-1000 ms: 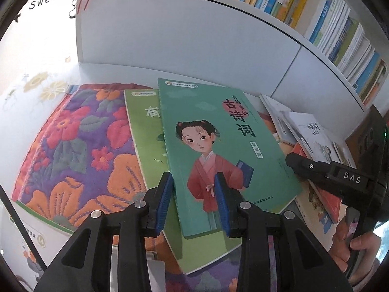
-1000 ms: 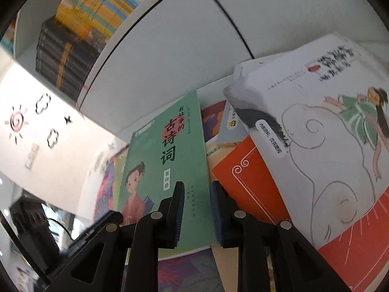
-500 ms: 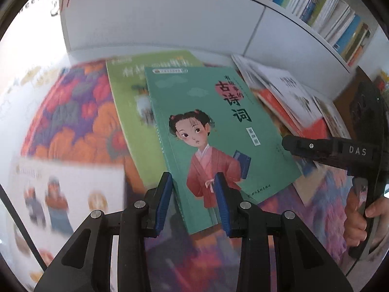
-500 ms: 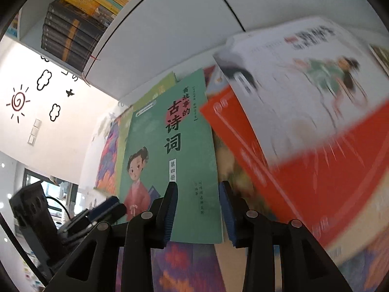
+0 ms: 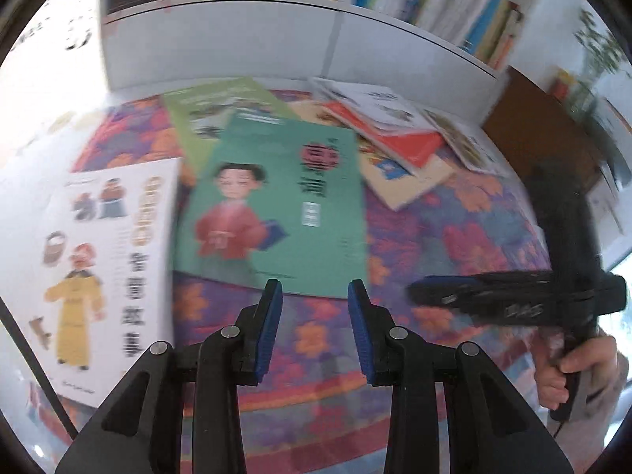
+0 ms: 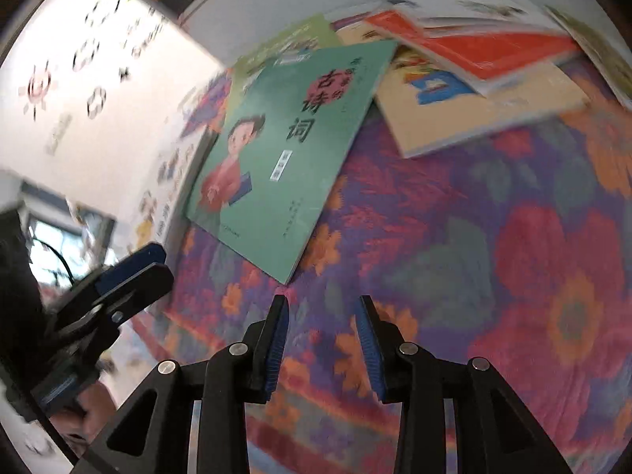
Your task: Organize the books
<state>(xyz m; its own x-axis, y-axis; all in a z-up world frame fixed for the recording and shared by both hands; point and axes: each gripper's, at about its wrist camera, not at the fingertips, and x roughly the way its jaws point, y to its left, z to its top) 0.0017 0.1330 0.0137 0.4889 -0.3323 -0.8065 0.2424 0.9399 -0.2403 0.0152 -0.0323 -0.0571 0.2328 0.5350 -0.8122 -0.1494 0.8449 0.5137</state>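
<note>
A teal-green book (image 5: 276, 205) with a girl in a red robe lies flat on the flowered cloth (image 5: 454, 237), partly over a lighter green book (image 5: 221, 106). My left gripper (image 5: 315, 296) hovers just in front of its near edge, open, nothing between the blue pads. In the right wrist view the same green book (image 6: 284, 150) lies up and to the left of my right gripper (image 6: 322, 308), which is open over bare cloth (image 6: 474, 256) and holds nothing. Each gripper shows in the other's view: the right gripper (image 5: 493, 300) and the left gripper (image 6: 118, 276).
A white picture book (image 5: 98, 256) lies at the left. A loose pile of red, white and cream books (image 5: 395, 134) lies behind on the right, seen also as the red book (image 6: 493, 47) and cream book (image 6: 474, 110). A white bookshelf (image 5: 276, 39) full of upright books stands behind. A hand (image 5: 568, 363) holds the right gripper's handle.
Both grippers have drawn back from the books toward the near side; the green book no longer sits between either pair of fingers. The right jaws stand a little wider. The white book has come into view.
</note>
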